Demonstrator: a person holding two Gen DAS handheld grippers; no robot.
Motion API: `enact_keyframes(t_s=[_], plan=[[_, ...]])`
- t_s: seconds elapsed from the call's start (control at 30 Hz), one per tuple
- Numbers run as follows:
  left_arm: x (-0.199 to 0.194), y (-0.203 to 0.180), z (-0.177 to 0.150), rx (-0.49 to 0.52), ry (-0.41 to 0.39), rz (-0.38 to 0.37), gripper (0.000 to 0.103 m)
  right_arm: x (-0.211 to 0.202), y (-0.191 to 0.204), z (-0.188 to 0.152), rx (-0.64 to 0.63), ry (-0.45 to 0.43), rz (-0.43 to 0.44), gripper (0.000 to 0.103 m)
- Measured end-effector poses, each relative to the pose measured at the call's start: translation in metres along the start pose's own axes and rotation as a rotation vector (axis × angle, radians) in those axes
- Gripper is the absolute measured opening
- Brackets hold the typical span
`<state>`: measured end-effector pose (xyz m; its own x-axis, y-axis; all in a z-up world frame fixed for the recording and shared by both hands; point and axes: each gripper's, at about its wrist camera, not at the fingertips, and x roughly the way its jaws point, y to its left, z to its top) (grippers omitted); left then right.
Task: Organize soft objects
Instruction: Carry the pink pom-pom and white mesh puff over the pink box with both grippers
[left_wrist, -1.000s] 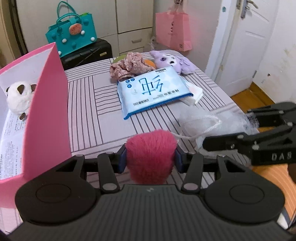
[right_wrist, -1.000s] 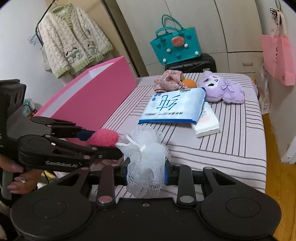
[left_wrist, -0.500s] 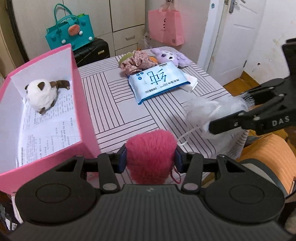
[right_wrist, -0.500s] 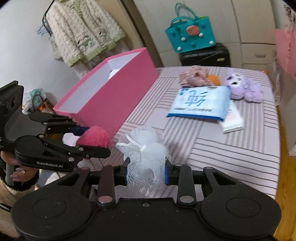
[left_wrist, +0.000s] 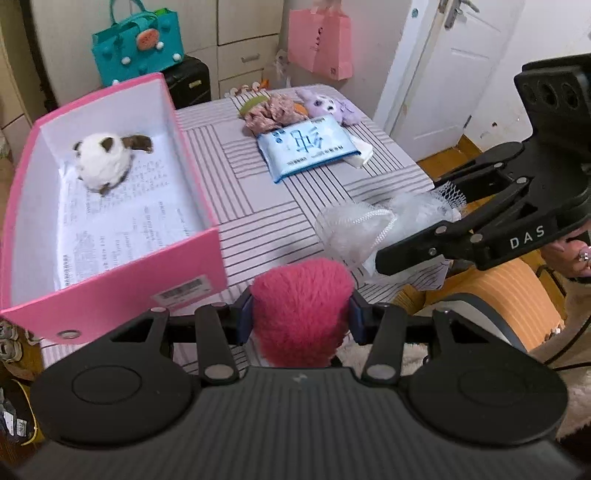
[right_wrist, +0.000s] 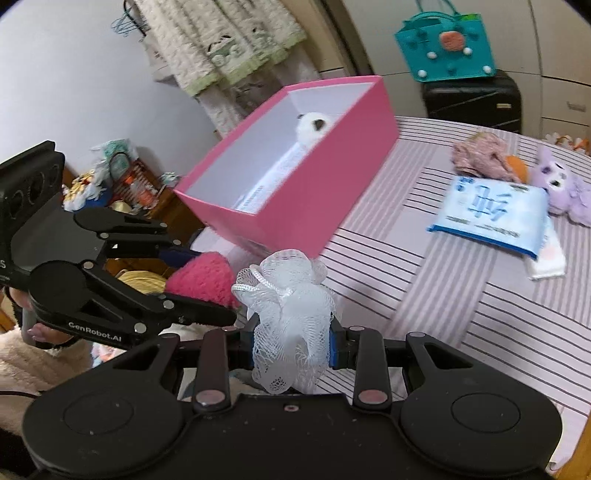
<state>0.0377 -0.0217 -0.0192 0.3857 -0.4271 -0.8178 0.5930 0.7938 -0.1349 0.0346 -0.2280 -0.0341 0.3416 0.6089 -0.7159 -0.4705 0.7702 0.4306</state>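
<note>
Between the blue pads of the left gripper (left_wrist: 301, 319), low centre of its view, sits a pink fluffy ball (left_wrist: 301, 310), squeezed at its middle; the right gripper (right_wrist: 293, 345) is closed on a white mesh bath pouf (right_wrist: 286, 317), netting bulging above the jaws; both look feather-light, springy and unbreakable, best pinched through the core since loose fur or net would slip; upper left stands the stiff pink box (left_wrist: 192, 273), paper-lined, holding a round white plush (left_wrist: 105, 162).
</note>
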Motion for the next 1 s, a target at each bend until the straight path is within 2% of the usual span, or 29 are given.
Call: enact_keyframes(t_s=[0.17, 0.3, 0.4, 0.63, 0.83, 1.0], plan=[[-0.029, 0.011, 0.000, -0.002, -0.056, 0.036, 0.048, -0.005, 0.020, 0.016, -0.045, -0.029, 0.016, 0.037], [-0.044, 0.029, -0.003, -0.037, -0.147, 0.040, 0.048, -0.011, 0.023, 0.029, -0.032, -0.086, 0.132, 0.037], [-0.046, 0.048, -0.006, -0.080, -0.179, 0.032, 0.048, -0.009, 0.026, 0.039, -0.046, -0.129, 0.131, 0.037], [-0.039, 0.086, 0.000, -0.137, -0.209, 0.053, 0.048, 0.017, 0.032, 0.075, -0.081, -0.153, 0.121, 0.037], [-0.035, 0.114, 0.020, -0.158, -0.248, 0.130, 0.048, 0.041, 0.038, 0.113, -0.169, -0.196, 0.057, 0.038], [-0.014, 0.143, 0.047, -0.192, -0.233, 0.238, 0.049, 0.087, 0.038, 0.152, -0.279, -0.174, -0.133, 0.038]])
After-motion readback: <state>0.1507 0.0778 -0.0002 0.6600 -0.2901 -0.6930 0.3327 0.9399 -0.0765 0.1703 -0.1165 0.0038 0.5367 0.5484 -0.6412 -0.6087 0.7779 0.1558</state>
